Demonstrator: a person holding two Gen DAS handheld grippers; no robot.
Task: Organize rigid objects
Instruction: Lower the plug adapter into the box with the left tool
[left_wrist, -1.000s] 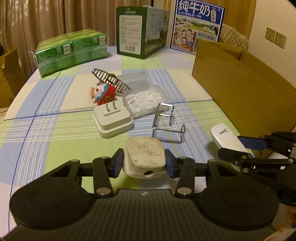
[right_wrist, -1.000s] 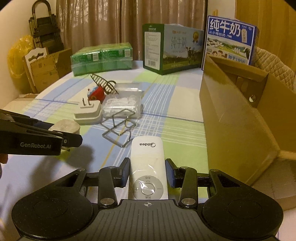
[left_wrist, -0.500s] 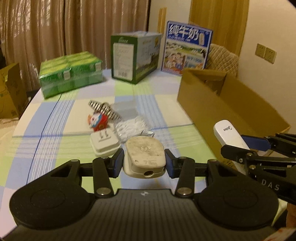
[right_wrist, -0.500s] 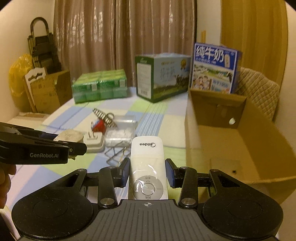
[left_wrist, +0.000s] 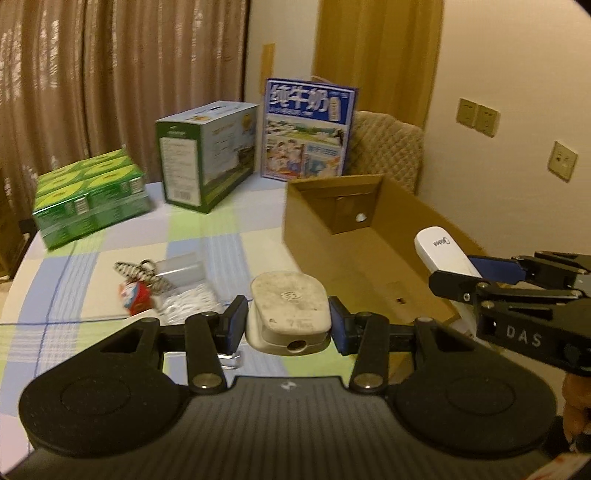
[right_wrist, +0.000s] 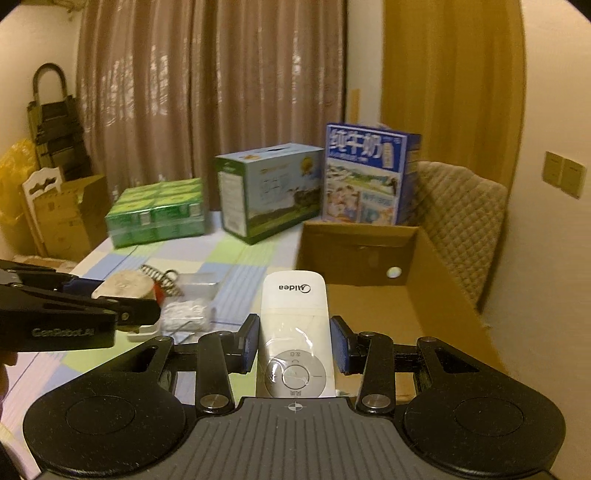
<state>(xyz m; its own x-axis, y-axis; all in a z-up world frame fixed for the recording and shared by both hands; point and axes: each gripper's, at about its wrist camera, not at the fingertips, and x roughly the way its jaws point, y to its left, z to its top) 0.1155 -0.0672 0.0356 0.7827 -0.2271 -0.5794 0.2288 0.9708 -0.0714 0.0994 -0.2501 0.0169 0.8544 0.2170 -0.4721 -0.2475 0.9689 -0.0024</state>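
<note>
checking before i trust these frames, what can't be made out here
- Left wrist view: the small items near the red toy are motion-blurred; the left gripper, shut on the grey adapter, hides the table beneath.
- Right wrist view: the right gripper, shut on the white remote, hides the near floor of the cardboard box.
- Both views: print on the milk cartons is too blurred to read.
</note>
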